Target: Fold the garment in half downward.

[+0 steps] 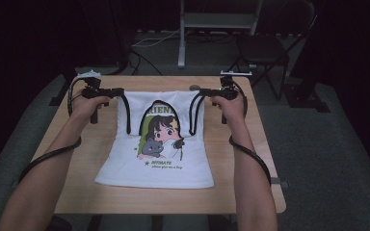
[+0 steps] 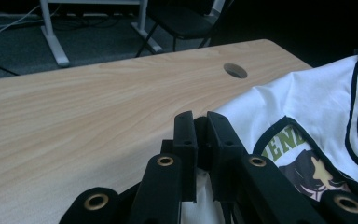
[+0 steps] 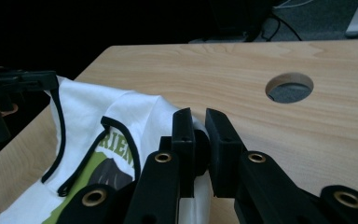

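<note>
White tank top with cartoon print lay on the wooden table, its hem toward the near edge, left gripper clamped on one shoulder strap, right gripper clamped on the other, straps lifted off the table's far half

We see our right gripper clamped on white cloth of the top, its black-trimmed straps hanging at left over the green print. The wooden table runs right and far, a round hole in it. Far left, the other gripper pinches the top's corner.
</note>
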The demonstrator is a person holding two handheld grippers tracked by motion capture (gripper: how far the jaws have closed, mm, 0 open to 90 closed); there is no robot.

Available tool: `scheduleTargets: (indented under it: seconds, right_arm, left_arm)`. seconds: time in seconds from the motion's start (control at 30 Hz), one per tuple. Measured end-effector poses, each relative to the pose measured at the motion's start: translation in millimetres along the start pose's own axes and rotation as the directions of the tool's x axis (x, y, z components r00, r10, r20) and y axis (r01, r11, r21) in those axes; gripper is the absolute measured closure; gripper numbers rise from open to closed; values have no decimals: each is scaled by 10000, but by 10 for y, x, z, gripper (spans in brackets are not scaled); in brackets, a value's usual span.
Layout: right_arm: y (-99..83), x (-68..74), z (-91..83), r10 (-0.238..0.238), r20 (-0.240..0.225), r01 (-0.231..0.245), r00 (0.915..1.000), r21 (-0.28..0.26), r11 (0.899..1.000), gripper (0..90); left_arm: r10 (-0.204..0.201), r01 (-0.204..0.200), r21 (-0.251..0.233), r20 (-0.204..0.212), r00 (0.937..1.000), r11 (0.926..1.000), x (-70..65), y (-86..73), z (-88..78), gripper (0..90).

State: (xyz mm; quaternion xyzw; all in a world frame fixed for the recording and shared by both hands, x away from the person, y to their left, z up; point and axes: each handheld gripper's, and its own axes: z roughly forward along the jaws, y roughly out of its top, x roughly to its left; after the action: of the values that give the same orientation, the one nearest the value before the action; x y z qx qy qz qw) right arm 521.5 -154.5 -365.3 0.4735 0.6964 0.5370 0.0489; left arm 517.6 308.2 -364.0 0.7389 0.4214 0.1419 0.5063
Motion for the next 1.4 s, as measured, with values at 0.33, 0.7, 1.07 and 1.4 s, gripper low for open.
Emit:
scheduleTargets:
  seconds: [0.33, 0.7, 1.07, 1.4]
  right_arm:
    - [46, 45, -13, -67, 24, 67, 10000, -6, 10000, 828]
    - [138, 105, -54, -124, -60, 123, 9999, -197, 9997, 828]
    - [212, 147, -103, -131, -142, 126, 9998, -358, 9993, 827]
    - [244, 150, -130, -88, -141, 83, 9999, -397, 9992, 827]
  left_arm:
    - [-14, 13, -206, -18, 10000, 9998, -11, 59, -35, 830]
    - [70, -68, -408, 45, 10000, 9991, -27, 136, -92, 830]
    - [194, -181, -675, 182, 9996, 9976, -80, 236, -124, 830]
    - [324, -306, -880, 191, 9993, 9957, -120, 311, -153, 830]
